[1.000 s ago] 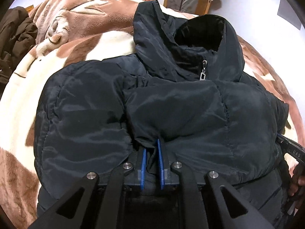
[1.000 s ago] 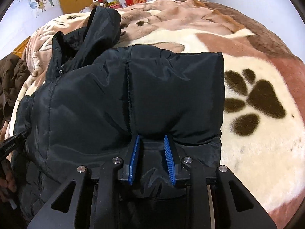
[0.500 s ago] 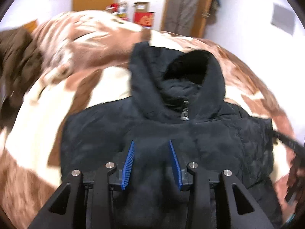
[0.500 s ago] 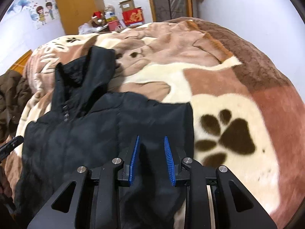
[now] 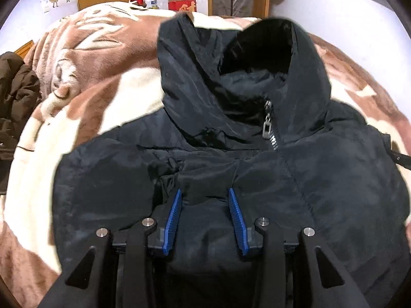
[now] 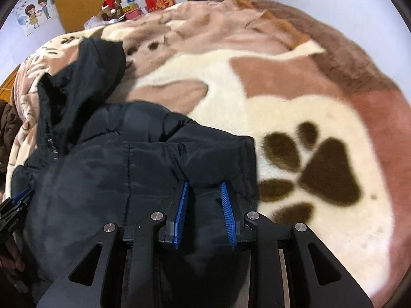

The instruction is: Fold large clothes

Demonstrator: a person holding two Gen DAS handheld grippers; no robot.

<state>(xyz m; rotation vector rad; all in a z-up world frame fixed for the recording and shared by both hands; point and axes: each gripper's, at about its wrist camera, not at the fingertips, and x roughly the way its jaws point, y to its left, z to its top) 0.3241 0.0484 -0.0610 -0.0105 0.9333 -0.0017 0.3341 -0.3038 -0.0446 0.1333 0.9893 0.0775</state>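
Even, soft indoor light, moderately bright; no hard shadows. Faint sheen on the dark jacket (image 5: 108, 179) ahead of the fingers (image 5: 174, 218). Slight motion blur throughout. Strong fisheye curvature and black vignette corners. Blanket (image 6: 295, 107) pale beyond the fingers.

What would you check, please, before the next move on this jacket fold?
1. Left gripper let go: ok, jaws apart over the jacket.
2. Right gripper let go: ok, jaws apart, cloth lies between them unpinched.
3. Bottom part folded up over the chest: ok, its edge lies below the zipper pull.
4. Hood folded in: not ok, it lies spread out beyond the collar.
5. Fold lies flat: not ok, the right corner is puffed and creased.
6. Jacket fully on the blanket: cannot tell, its near edge is hidden.
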